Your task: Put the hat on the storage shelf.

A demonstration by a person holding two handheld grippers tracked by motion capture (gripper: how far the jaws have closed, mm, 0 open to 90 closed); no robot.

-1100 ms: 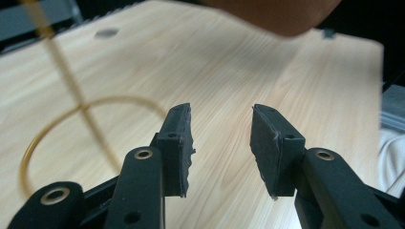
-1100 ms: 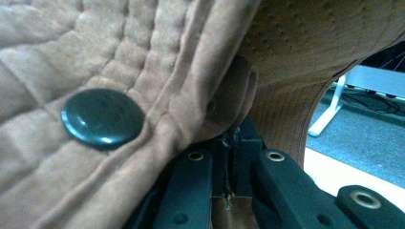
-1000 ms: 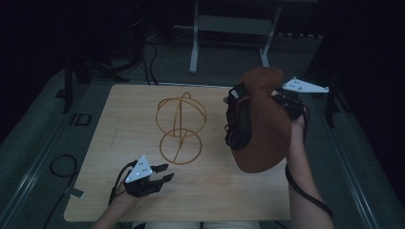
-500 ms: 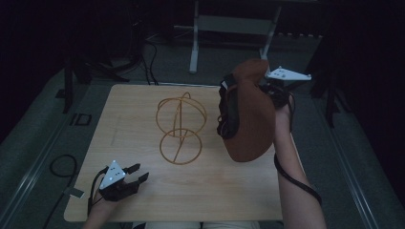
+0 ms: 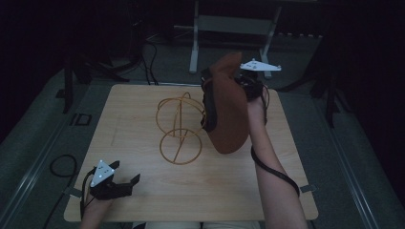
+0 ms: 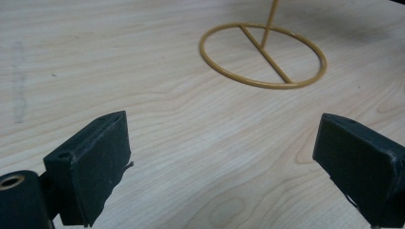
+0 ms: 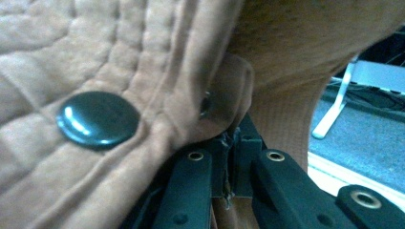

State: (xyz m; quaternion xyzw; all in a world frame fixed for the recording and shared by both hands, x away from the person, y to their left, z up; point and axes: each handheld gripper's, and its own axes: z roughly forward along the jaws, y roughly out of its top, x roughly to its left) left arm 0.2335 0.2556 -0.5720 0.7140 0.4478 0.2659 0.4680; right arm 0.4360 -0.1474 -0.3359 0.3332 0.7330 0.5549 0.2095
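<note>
Dim lab or studio, lone wooden table (image 5: 143, 124), floor cables (image 5: 148, 52), metal stand (image 5: 229, 24)

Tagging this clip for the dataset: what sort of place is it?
Likely a lab or recording studio rather than a home: a bare wooden table on grey carpet, dark surroundings, loose cables on the floor and a white metal stand behind. On the table, a gold wire stand.

brown hat (image 5: 228, 112) held aloft, wire stand (image 5: 180, 124)

No legible text or labels.
</note>
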